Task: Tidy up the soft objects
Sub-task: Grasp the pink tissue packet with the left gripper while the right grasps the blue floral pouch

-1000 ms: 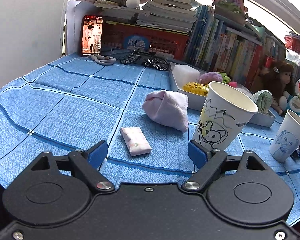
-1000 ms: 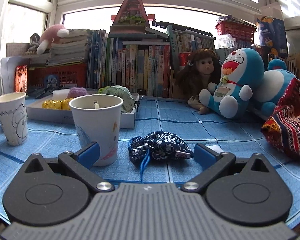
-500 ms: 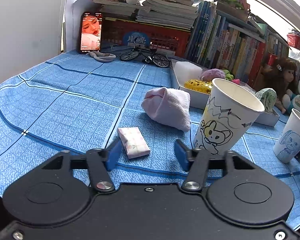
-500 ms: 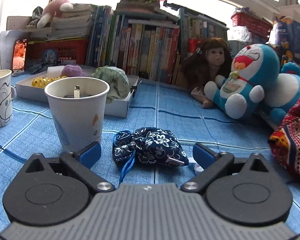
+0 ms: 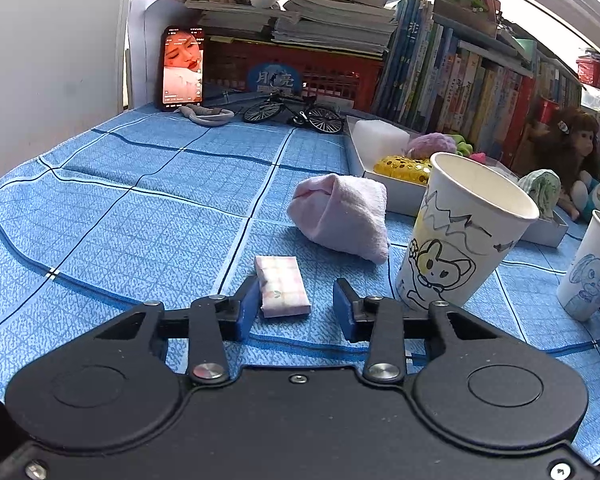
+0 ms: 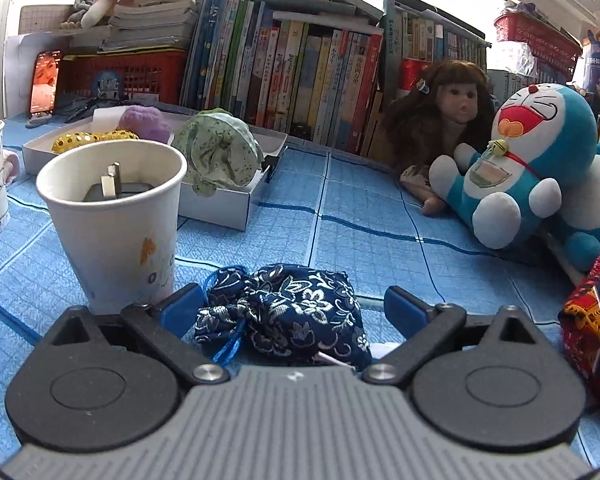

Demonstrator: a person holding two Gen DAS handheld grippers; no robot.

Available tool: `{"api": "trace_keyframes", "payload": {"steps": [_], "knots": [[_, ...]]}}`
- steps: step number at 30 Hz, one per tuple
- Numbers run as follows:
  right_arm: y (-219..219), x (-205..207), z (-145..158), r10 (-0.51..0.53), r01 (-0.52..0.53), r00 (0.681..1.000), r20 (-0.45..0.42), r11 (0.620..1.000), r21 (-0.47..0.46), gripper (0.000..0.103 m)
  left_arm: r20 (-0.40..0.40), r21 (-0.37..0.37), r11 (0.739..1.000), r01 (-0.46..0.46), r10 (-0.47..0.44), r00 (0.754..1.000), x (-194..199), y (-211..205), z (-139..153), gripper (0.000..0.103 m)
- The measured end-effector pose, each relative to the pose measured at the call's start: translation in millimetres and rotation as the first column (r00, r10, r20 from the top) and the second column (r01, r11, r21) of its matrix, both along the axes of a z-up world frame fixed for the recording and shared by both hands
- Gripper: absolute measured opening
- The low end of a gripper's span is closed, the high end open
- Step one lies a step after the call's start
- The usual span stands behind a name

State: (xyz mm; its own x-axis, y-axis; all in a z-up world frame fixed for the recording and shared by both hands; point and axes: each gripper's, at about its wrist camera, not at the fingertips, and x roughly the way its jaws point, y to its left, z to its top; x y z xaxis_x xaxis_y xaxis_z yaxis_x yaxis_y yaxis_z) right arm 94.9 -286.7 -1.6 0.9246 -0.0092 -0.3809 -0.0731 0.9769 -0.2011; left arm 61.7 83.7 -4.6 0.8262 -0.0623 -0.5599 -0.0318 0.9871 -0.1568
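In the left wrist view my left gripper (image 5: 295, 306) is open, its fingers on either side of a small pink checked tissue pack (image 5: 282, 291) lying on the blue cloth; the left pad touches the pack's edge. A folded pink towel (image 5: 342, 216) lies just beyond. In the right wrist view my right gripper (image 6: 293, 308) is open around a dark blue flowered drawstring pouch (image 6: 290, 314), which sits between the fingers. A white tray (image 6: 228, 204) behind holds a green cloth bundle (image 6: 218, 156), a purple fluffy ball (image 6: 144, 122) and a yellow sequin item (image 6: 88, 138).
A drawn-on paper cup (image 5: 460, 232) stands right of the left gripper. Another paper cup (image 6: 116, 224) with a charger plug stands left of the pouch. A doll (image 6: 448, 120), a Doraemon plush (image 6: 528, 160), books, a phone (image 5: 182, 68) and a model bicycle (image 5: 286, 110) line the back.
My left gripper moved forward and narrowed around the tissue pack. My right gripper moved forward and down so the pouch now lies between its fingers.
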Motion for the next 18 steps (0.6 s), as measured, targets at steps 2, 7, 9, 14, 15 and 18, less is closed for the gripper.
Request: {"api": "trace_keyframes", "payload": {"steps": [2,7,9,14,15,18], "knots": [[0.4,2.7,-2.3,0.003,-0.003,1.0,-0.015,1.0,-0.001,0.1,0.001,0.001,1.0,0.0,0.0,1.0,0.0,-0.5,-0.1,0.038],[2.4,4.9,-3.4,0.012,-0.012,0.999,-0.031,1.0,-0.011,0.1,0.006,0.007,1.0,0.002,-0.002,1.0,2.3,-1.3,-1.3,0.038],[2.2,5.9,-3.6,0.013,-0.013,0.999,-0.038,1.0,-0.008,0.1,0.007,0.005,1.0,0.001,-0.001,1.0,2.8,-1.1,-1.5,0.038],[-0.8,9.3,-3.7,0.011,-0.011,0.999,-0.053,1.0,0.013,0.1,0.009,0.015,1.0,0.002,-0.003,1.0,4.3,-2.3,-1.7,0.038],[-0.7,9.6,-3.9,0.012,-0.011,0.998,-0.054,1.0,0.014,0.099,0.009,0.018,1.0,0.002,-0.002,1.0,4.5,-2.9,-1.7,0.038],[0.0,9.0,-4.2,0.023,-0.022,0.998,-0.055,1.0,0.019,0.096,0.009,0.023,1.0,-0.002,0.002,1.0,4.5,-3.8,-1.4,0.036]]}}
